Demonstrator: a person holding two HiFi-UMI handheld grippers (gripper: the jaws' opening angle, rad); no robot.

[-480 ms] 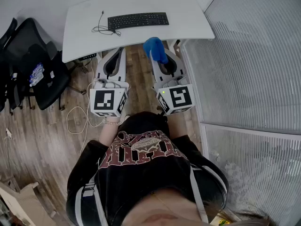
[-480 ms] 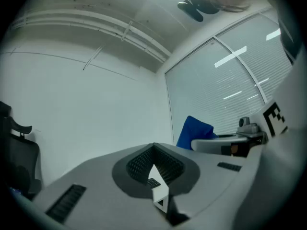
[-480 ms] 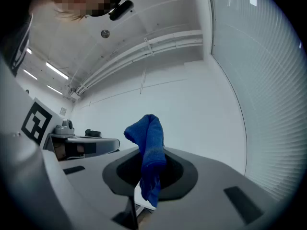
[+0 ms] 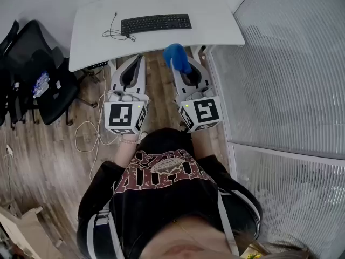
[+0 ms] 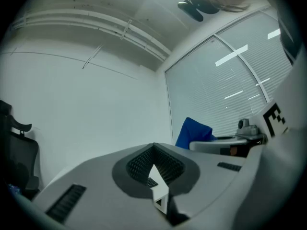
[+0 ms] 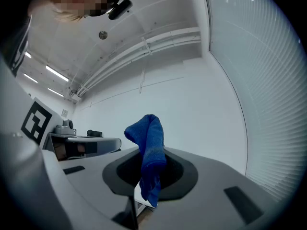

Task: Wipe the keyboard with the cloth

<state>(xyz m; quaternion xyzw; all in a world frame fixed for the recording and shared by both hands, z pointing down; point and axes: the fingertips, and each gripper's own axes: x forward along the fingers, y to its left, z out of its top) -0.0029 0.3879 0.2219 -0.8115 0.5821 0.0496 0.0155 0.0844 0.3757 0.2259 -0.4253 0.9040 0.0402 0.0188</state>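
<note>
Standing at the white counter (image 4: 215, 23), you hold one pair of tongs in each hand, low over the wood floor (image 4: 159, 82) and just in front of the counter's near edge. Your right tongs (image 4: 181, 66) are clenched on the blue cloth (image 4: 176, 56). One bunched end of the cloth sticks up past the tips, and the other end hangs down between the two sides. Your left tongs (image 4: 138, 58) are pressed together at the tips and hold nothing. Through the small gap behind those tips you can see a bit of the counter and the black keyboard (image 4: 156, 23). The keyboard lies flat on the counter, well apart from the cloth, and nothing touches it. A thin black cable (image 4: 114, 33) curls on the counter just beside the keyboard's left end. A black chair (image 4: 32, 72) stands on the floor to the left of the counter. A glass wall with blinds (image 4: 291, 63) runs along your right side.
</note>
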